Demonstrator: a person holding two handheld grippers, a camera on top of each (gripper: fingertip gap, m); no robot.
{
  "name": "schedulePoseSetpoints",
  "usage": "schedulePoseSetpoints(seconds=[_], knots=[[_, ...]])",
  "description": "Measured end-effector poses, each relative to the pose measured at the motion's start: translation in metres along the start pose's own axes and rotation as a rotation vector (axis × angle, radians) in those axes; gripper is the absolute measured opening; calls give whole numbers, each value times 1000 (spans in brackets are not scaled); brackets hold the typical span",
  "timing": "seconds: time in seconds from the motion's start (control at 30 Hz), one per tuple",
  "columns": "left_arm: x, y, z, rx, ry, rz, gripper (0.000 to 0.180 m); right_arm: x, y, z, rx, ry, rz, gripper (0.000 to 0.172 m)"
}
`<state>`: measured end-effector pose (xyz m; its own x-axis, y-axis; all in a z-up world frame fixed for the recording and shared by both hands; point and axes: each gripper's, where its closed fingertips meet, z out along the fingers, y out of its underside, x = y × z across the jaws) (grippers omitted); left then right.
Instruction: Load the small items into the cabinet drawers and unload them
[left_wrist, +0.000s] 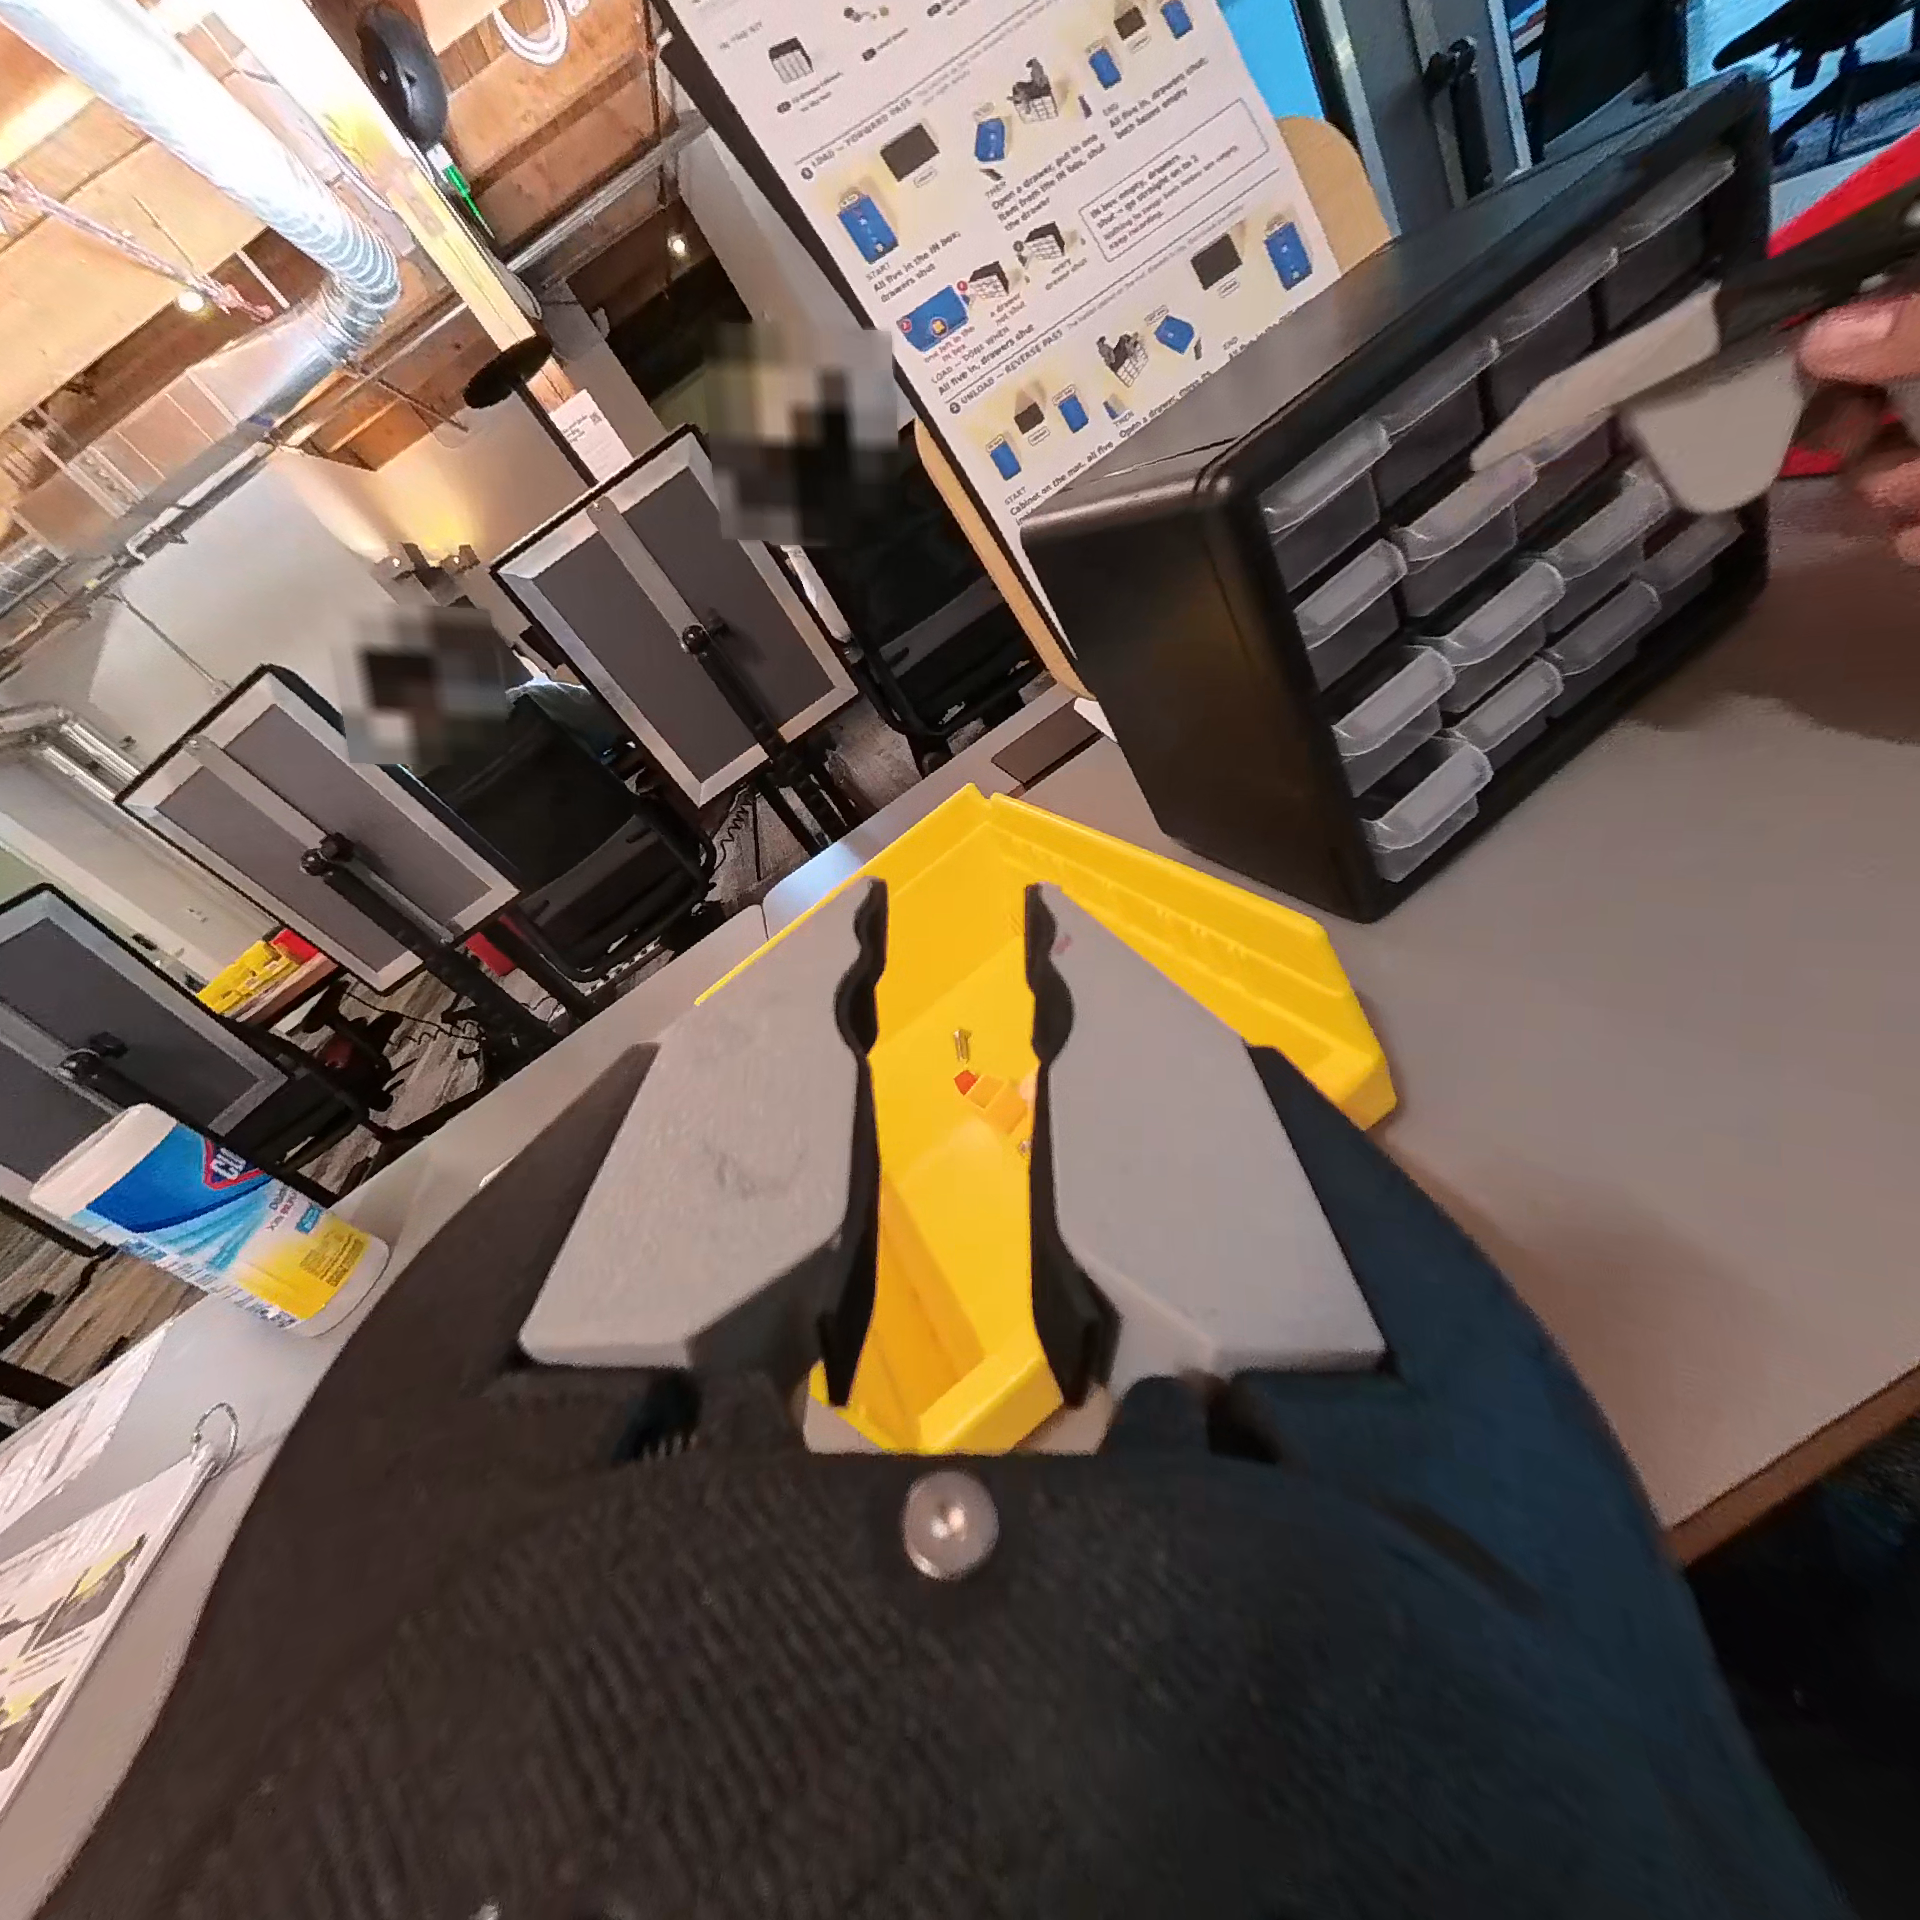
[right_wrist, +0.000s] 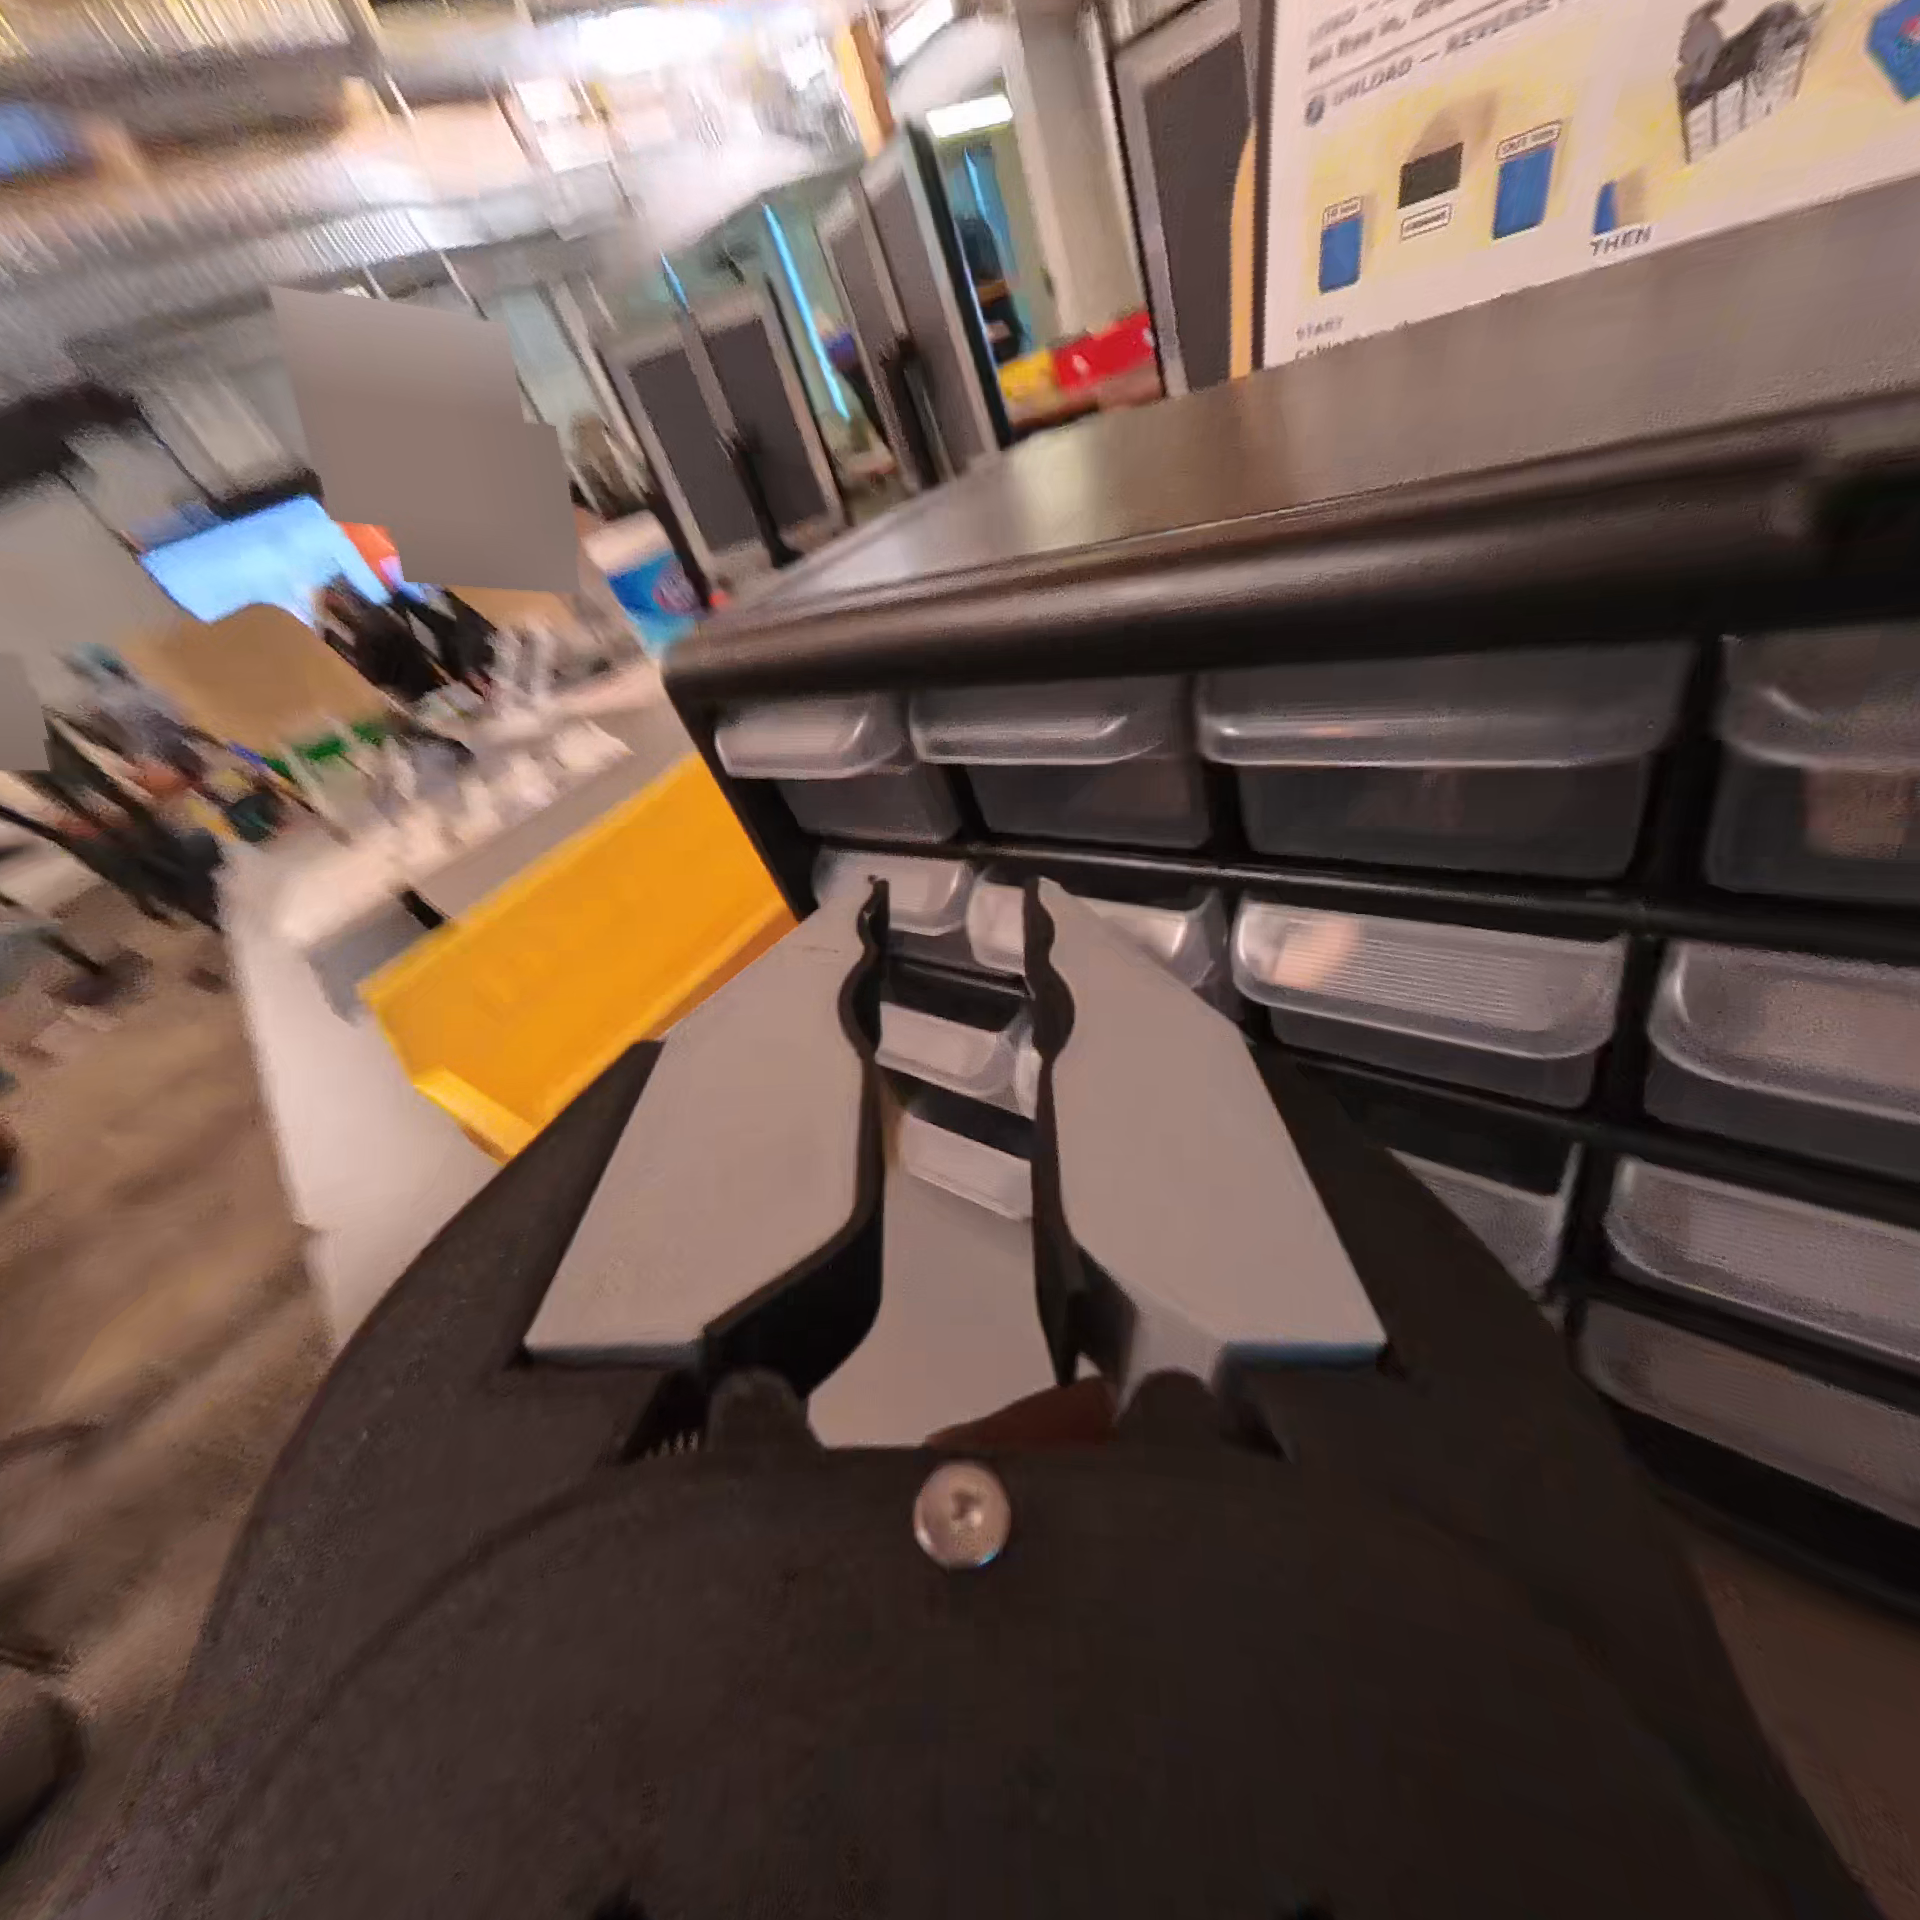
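Glossy yellow plastic bin (left_wrist: 1247, 935), black plastic cabinet (left_wrist: 1143, 623) with clear drawers (right_wrist: 1434, 758), matt grey tabletop (left_wrist: 1558, 1143).

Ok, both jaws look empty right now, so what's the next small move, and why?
Probably lower the left gripper into the yellow bin onto the small orange piece. Its jaws stand open and empty right above that bin, where small items lie, while the right gripper, also open, already faces the cabinet, whose drawers look shut.

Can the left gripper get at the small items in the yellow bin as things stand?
Probably yes. The left gripper hangs open right over the yellow bin, whose top is uncovered, and the small items lie in plain sight between its fingers, nothing above them. The cabinet stands off to the side.
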<state>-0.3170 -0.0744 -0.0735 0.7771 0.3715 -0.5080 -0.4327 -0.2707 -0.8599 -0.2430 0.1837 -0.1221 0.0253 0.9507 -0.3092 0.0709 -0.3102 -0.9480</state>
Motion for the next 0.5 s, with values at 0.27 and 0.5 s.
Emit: schedulePoseSetpoints(seconds=[0.27,0.5], knots=[[10,-1,5,-5,13,23,26,7,-22,2,184,-244,362,32],[6,-1,1,-4,3,23,25,3,-32,6,253,-313,447,21]])
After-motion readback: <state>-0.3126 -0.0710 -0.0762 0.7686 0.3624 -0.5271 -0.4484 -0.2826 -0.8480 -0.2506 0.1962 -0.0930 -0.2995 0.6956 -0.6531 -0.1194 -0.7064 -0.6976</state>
